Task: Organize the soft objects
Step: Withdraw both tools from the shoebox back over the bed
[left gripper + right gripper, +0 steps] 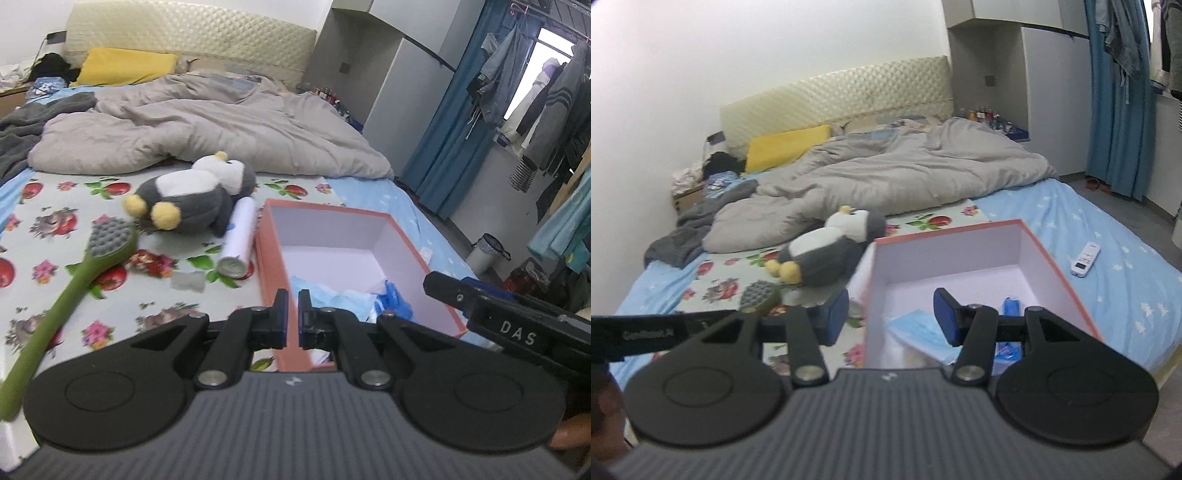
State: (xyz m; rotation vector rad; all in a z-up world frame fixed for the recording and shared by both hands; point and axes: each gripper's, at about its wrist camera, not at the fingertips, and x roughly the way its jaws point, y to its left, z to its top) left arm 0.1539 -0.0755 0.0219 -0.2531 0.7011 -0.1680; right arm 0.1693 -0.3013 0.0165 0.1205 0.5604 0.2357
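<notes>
My left tongs point(293, 295) are clenched on nothing, their tips over the near rim of the pink box point(267, 258). My right tongs point(891, 314) hang released, one finger outside the box's left wall, the other over its inside; nothing sits between them. The box stands on the bed point(1108, 288) near its foot edge, with light blue masks point(916, 328) and a blue packet point(1011, 307) lying in its near end.

The plush penguin point(192, 201) lies on its back on the flowered sheet point(48, 221) just beyond the box's far left corner, long axis slanting, yellow feet toward me and head toward the crumpled grey duvet point(207, 125). A white can point(238, 240) lies between penguin and box, alongside the box's left wall. A green brush point(70, 291) lies further left, bristle head toward the penguin. A white remote point(1086, 259) lies on the blue sheet, right of the box.
</notes>
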